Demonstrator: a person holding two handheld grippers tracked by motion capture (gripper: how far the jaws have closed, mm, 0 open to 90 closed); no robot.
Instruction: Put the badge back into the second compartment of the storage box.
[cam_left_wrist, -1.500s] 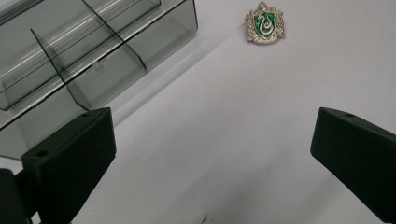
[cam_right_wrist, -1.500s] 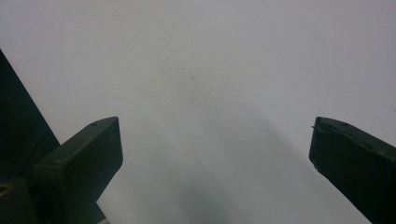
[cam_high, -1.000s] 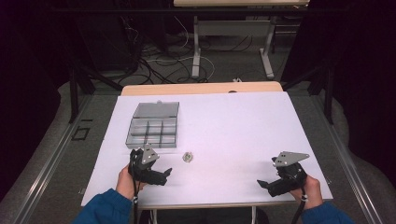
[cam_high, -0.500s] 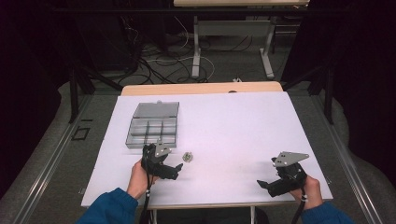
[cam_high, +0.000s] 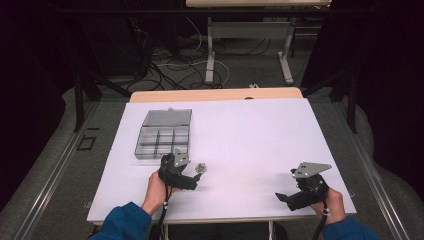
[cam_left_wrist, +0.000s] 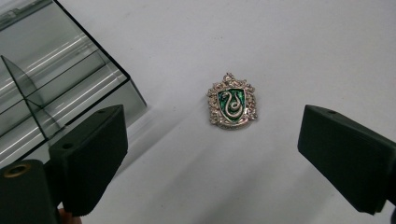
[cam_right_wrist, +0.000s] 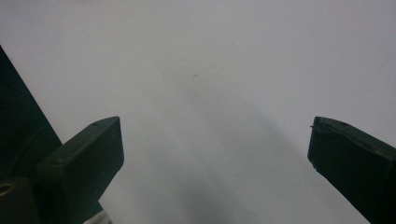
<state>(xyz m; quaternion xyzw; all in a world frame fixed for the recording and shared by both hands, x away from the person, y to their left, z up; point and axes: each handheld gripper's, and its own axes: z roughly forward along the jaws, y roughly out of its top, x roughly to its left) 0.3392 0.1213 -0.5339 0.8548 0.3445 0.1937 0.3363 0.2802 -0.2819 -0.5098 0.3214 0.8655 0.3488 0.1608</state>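
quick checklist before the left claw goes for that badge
1. Badge lies flat on the white table, crest side up: ok.
2. Left claw jaws stand wide apart, having just been closing a little, with nothing between them; the badge lies just ahead of the gap: ok.
3. Badge lined up with the gap: roughly centred, slightly toward the right jaw: ok.
4. Clearance from the clear compartment box: its corner sits close beside the left jaw, so a bump looks possible: not ok.
5. Right claw open and far off near the table's right edge: ok.
6. Whether so thin a badge can be pinched off the table: cannot tell.
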